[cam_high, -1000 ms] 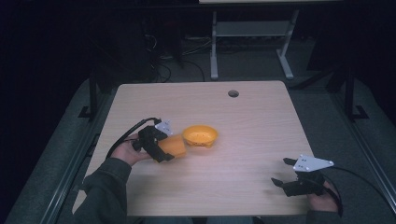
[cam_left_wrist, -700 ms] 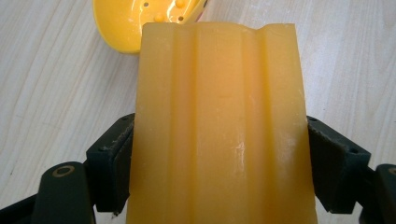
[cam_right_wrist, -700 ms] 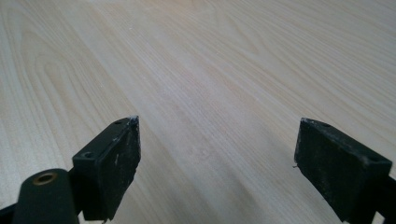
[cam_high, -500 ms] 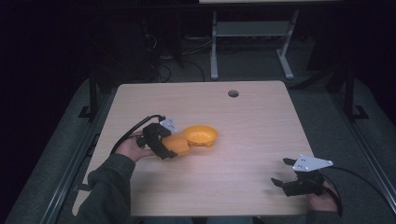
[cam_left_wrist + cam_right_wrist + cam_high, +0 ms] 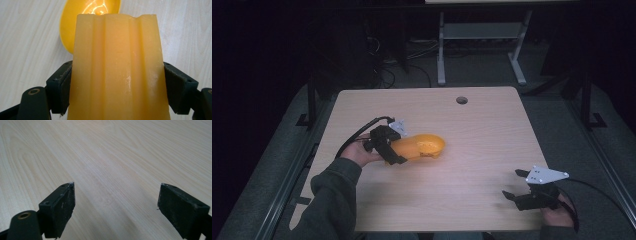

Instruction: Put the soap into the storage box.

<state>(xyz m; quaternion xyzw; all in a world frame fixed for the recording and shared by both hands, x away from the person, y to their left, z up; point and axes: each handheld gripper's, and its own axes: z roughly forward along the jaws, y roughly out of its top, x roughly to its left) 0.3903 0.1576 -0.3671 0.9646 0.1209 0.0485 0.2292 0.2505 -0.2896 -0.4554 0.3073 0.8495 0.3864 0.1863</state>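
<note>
- While the left gripper pinches a pale orange ribbed block across its two long sides, the block's far end points into, or hangs just over, the orange bowl, left of the middle of the table.
- Right gripper: parked near the table's front right edge, jaws spread wide with only bare wood between them in the right gripper view; well apart from bowl and block.
- Handling, judged: the block looks waxy or soapy, with lengthwise ridges and a faint sheen. Probably light, fairly stiff, and somewhat slippery. The rubbery pads seem to sit flat on the smooth side faces, which suits it; a grip on the ridged top would likely slide.
- Grip sits near the block's near end, so the far end overhangs a long way. A mid-length hold would be steadier, but this one keeps the jaws clear of the bowl rim.
- Bowl, judged: thin glossy plastic, light, apt to skid or tip if the block pushes its rim.
- Hard to make out: whether the block's tip touches the bowl. In the left gripper view the block covers the near rim and most of the inside; in the high view both run together in one orange shape.
- The block's near end is cut off at the bottom of the left gripper view.
</note>
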